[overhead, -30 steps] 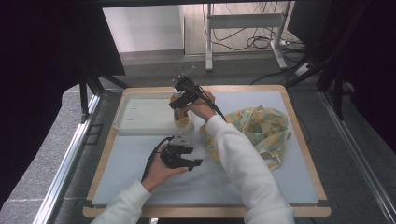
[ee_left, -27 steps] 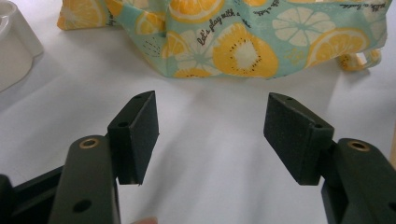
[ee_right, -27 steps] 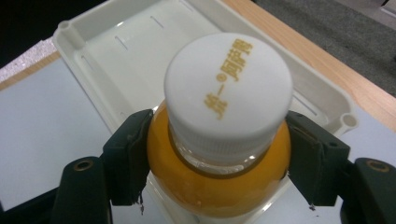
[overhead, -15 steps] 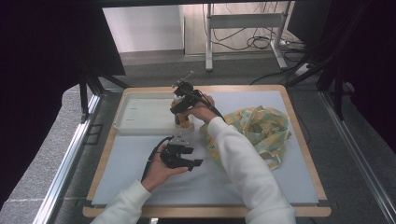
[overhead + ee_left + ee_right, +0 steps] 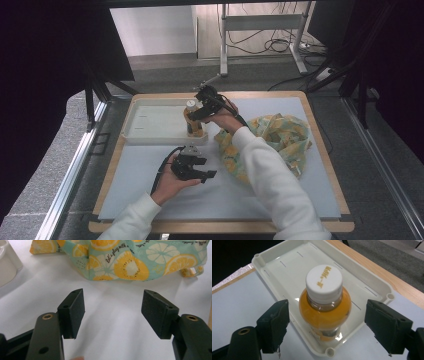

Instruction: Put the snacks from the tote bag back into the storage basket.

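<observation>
In the high view the right hand-held gripper (image 5: 196,116) covers part of the bottle (image 5: 192,121), so the label is unreadable there, and the lettering on the white cap (image 5: 324,279) in the right gripper view is too small and slanted to make out. The right forearm's sleeve (image 5: 270,175) hides the near-left part of the fruit-print cloth (image 5: 280,137). In the left gripper view that cloth (image 5: 130,260) is cut off by the top edge, and the white tray (image 5: 7,262) is cropped at the left edge. The tray's far corner (image 5: 294,242) runs out of the right gripper view at the top. The surface (image 5: 150,165) under the left hand is hidden.
</observation>
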A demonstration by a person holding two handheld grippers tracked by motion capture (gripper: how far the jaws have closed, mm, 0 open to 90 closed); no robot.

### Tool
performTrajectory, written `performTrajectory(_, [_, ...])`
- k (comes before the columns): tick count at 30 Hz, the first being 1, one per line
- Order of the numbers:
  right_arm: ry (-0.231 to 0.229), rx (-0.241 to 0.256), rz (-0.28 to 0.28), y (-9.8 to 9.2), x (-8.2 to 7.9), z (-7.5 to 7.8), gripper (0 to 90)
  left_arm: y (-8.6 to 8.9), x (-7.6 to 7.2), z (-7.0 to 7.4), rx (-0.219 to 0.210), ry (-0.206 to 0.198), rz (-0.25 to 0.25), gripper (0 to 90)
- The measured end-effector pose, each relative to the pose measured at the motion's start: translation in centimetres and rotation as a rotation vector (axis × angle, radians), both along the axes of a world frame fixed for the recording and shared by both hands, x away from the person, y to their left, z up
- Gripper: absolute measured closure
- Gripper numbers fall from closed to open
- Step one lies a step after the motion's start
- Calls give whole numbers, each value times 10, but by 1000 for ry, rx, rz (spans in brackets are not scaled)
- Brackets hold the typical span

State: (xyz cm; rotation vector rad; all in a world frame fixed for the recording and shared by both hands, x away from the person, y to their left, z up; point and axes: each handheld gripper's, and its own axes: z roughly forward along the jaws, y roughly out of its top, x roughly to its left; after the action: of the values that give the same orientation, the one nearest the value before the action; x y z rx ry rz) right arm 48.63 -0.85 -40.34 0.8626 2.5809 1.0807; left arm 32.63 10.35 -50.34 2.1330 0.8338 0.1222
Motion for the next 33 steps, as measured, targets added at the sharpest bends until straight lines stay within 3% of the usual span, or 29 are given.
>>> performTrajectory(19, [-43,16,-27,-57,-31,13,212,5,-2,-1,3,-5,24,356])
performTrajectory(25, [-55,26,-33,-85,-46,13,216,3,-3,-2,9,-8,20,355])
performTrajectory(33, [-82,47,-64,-135,-70,11,224,4,-1,-3,15,-3,32,355])
